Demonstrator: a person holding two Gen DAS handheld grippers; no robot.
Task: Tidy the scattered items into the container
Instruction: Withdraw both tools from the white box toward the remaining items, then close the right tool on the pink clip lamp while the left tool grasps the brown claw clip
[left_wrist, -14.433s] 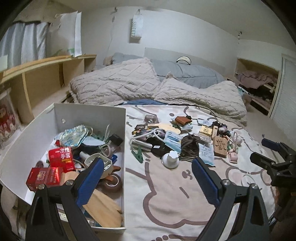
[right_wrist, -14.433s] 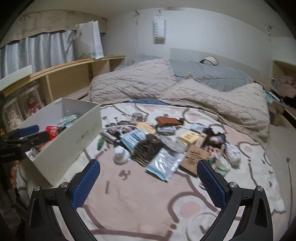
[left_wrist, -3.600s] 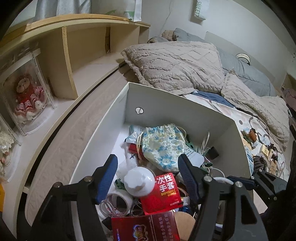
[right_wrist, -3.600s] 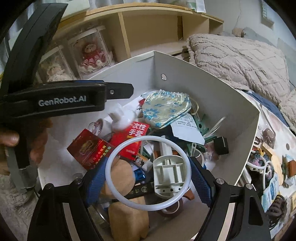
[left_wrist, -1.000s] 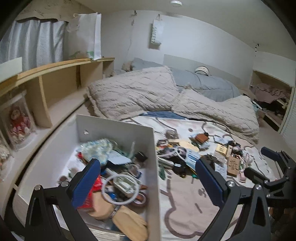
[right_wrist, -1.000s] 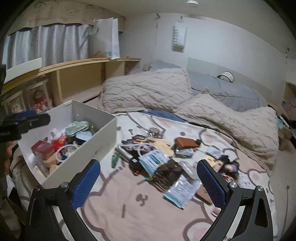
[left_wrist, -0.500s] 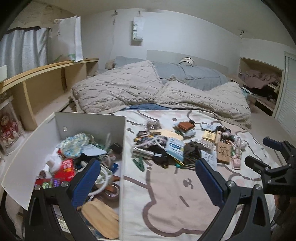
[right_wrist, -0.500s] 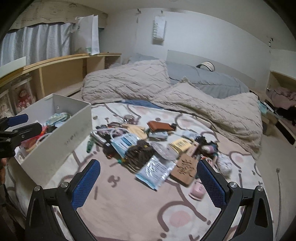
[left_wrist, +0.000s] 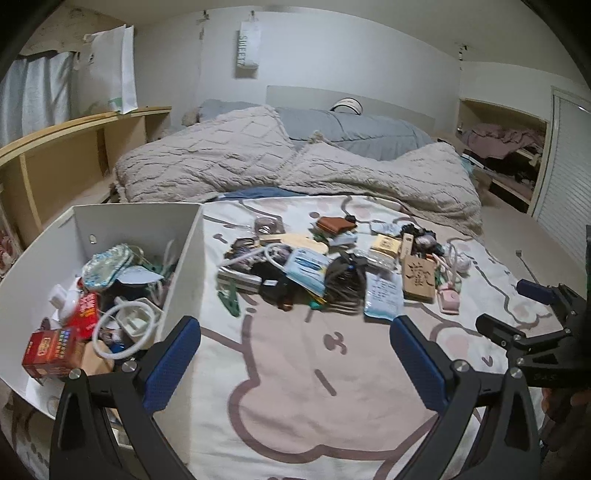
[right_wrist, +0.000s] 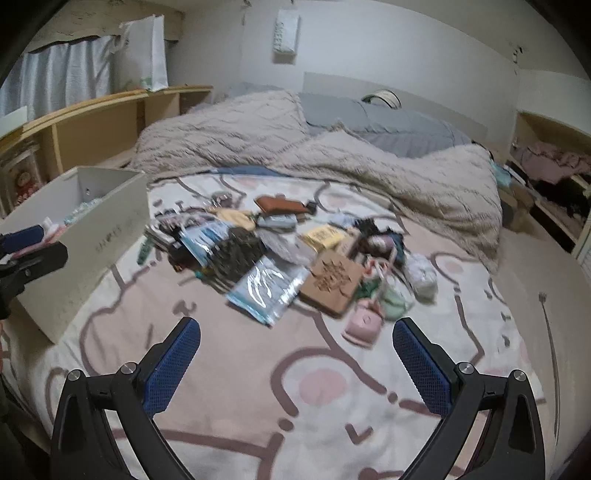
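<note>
A white open box (left_wrist: 188, 258) (right_wrist: 110, 229) stands on the bed at the left, holding a red carton (left_wrist: 50, 347), a floral pouch (left_wrist: 107, 260), a white ring (left_wrist: 122, 332) and other small things. Scattered items lie in a heap mid-bed: a brown wallet (left_wrist: 334, 224) (right_wrist: 280, 205), a wooden tag (left_wrist: 417, 277) (right_wrist: 330, 278), clear packets (left_wrist: 382, 299) (right_wrist: 266, 286), a pink gadget (left_wrist: 448, 299) (right_wrist: 362, 323), a green clip (left_wrist: 229, 297). My left gripper (left_wrist: 293, 358) hangs open beside the box. My right gripper (right_wrist: 295, 358) is open over bare blanket, short of the heap.
Beige quilted blankets (left_wrist: 280, 162) and a grey duvet (left_wrist: 354, 129) lie behind the heap. A wooden shelf unit (left_wrist: 74, 155) runs along the left. An alcove with clothes (left_wrist: 506, 144) is at the right. Printed pink-and-cream sheet (left_wrist: 314, 387) spreads in front of the heap.
Both views have drifted slightly right and closer to the bed. The white ring and the white bottle, carried earlier, now lie in the box. Both grippers stay open and empty.
</note>
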